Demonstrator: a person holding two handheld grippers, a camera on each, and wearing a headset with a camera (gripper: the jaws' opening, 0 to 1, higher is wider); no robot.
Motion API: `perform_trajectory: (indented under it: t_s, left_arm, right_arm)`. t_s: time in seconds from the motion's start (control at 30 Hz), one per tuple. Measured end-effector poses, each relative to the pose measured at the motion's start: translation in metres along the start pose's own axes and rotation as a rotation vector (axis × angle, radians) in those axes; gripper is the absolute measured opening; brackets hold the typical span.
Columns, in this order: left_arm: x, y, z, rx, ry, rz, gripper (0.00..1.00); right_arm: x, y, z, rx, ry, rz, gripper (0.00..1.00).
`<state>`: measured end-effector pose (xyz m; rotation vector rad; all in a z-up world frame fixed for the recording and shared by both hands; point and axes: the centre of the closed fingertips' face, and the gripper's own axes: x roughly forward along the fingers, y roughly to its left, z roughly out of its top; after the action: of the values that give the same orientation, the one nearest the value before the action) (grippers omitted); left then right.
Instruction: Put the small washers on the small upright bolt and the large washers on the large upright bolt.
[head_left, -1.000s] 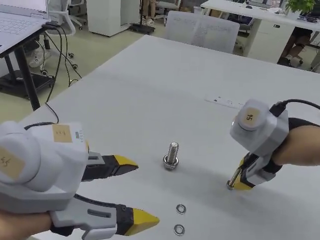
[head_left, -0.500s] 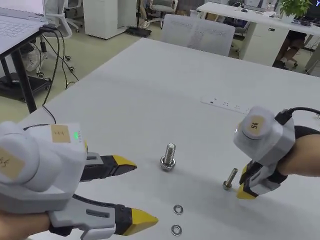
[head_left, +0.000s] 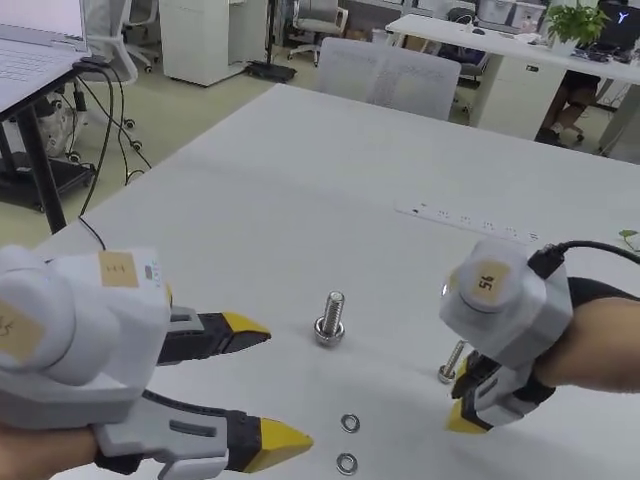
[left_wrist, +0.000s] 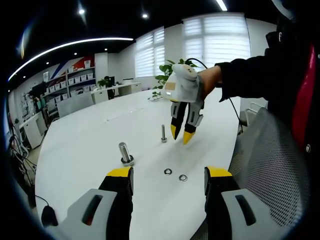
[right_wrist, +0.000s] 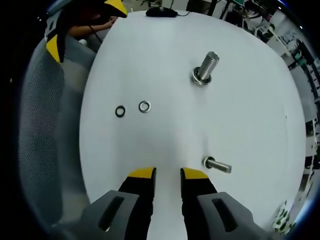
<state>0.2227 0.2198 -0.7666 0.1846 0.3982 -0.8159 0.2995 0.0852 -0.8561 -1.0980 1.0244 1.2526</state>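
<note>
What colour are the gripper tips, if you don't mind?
Yellow, best seen on the left gripper in the head view.

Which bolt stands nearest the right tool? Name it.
The small bolt, thin and short, just beside the right tool; the large bolt stands well farther off.

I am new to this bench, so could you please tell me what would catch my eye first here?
The large upright bolt stands mid-table, with the small upright bolt to its right, beside the open right gripper. Two small washers lie loose on the white table nearer the person, ahead of the open left gripper.
</note>
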Motion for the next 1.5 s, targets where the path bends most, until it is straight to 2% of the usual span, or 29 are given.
perform_trajectory:
  t_s: [0.33,0.67,0.97,1.2,1.5]
  left_arm:
    - [-0.002,-0.001,0.002,0.01,-0.006,0.003,0.56]
    - [-0.004,0.001,0.004,0.012,-0.013,0.015,0.56]
    - [-0.007,0.002,0.003,0.01,-0.016,0.02,0.56]
    - [-0.011,0.002,0.002,0.005,-0.019,0.028,0.56]
    - [-0.013,0.001,0.003,0.002,-0.022,0.031,0.56]
  right_arm:
    - [0.007,0.022,0.031,-0.095,-0.007,0.022,0.2]
    - [0.022,0.03,0.058,-0.175,-0.004,0.04,0.2]
    - [0.029,0.031,0.076,-0.2,-0.007,0.047,0.2]
    - [0.033,0.032,0.082,-0.214,-0.004,0.054,0.2]
    - [0.037,0.035,0.08,-0.214,0.012,0.065,0.2]
